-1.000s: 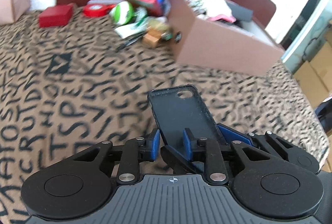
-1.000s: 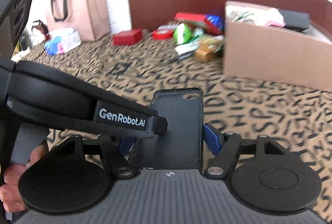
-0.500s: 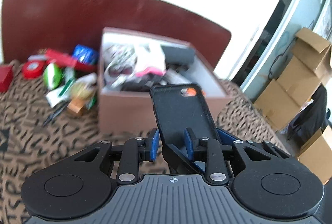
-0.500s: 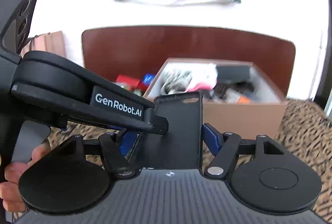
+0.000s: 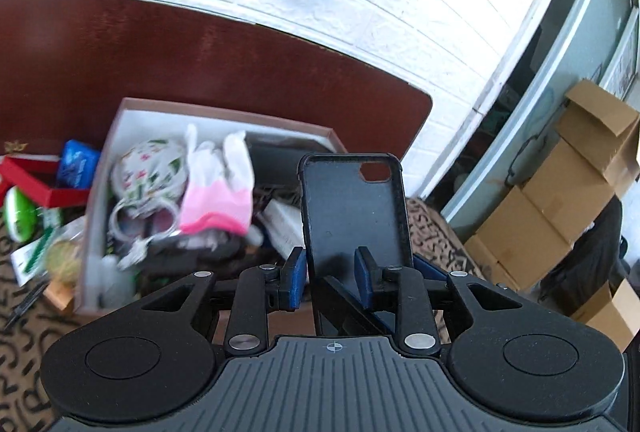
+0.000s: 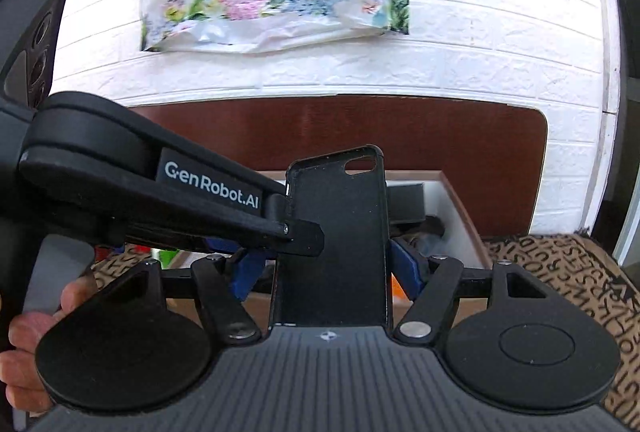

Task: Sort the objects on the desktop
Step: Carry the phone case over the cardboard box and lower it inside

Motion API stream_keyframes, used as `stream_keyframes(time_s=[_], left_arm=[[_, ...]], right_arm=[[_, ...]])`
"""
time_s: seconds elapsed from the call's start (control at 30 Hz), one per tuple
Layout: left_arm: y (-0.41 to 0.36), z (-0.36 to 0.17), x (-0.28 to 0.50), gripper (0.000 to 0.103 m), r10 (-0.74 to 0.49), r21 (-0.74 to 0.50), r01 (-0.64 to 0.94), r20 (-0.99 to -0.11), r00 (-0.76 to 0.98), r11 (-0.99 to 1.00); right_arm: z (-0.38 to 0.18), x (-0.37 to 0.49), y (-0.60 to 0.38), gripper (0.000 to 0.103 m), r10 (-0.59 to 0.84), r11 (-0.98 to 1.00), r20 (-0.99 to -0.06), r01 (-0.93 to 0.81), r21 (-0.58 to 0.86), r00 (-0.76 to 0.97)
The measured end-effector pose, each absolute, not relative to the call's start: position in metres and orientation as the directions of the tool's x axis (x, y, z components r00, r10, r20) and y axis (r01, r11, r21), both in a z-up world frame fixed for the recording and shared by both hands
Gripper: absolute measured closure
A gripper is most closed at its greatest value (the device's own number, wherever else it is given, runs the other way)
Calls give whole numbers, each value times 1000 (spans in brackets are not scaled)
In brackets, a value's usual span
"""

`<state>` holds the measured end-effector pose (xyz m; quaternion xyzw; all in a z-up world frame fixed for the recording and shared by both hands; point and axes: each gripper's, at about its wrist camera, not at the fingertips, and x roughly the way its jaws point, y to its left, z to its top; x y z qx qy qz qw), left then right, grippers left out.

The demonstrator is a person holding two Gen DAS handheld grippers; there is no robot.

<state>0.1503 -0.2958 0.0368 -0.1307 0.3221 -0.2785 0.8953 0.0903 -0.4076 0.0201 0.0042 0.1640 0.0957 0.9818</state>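
Observation:
A black phone case (image 5: 354, 207) stands upright, held by both grippers at once. My left gripper (image 5: 330, 270) is shut on its left edge. My right gripper (image 6: 326, 266) is shut across its width; the case (image 6: 338, 232) fills the gap between its blue pads. The case hangs over the near edge of an open brown cardboard box (image 5: 120, 123), which holds a pink-and-white glove (image 5: 218, 191), a floral pouch (image 5: 150, 165) and other items. The left gripper's body crosses the right wrist view (image 6: 168, 199).
Loose items lie left of the box: a red box (image 5: 36, 179), a blue packet (image 5: 78, 163), a green-and-white object (image 5: 18, 216). A dark red headboard (image 5: 200, 59) stands behind. Stacked cardboard boxes (image 5: 560, 211) are at the right. The surface has a brown lettered cover (image 6: 560, 264).
Both grippers, holding the phone case, have risen and moved forward to the box; the box now lies directly below and its contents show from above.

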Motion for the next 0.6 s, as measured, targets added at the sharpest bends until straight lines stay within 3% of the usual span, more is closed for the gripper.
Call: stream_keyframes(time_s=[0.6], left_arm=[[-347,-2,231,62,-585,-444,388,-520,622,808]], right_arm=[[-14,179,-462,29,201,979,-351,-179,95,915]])
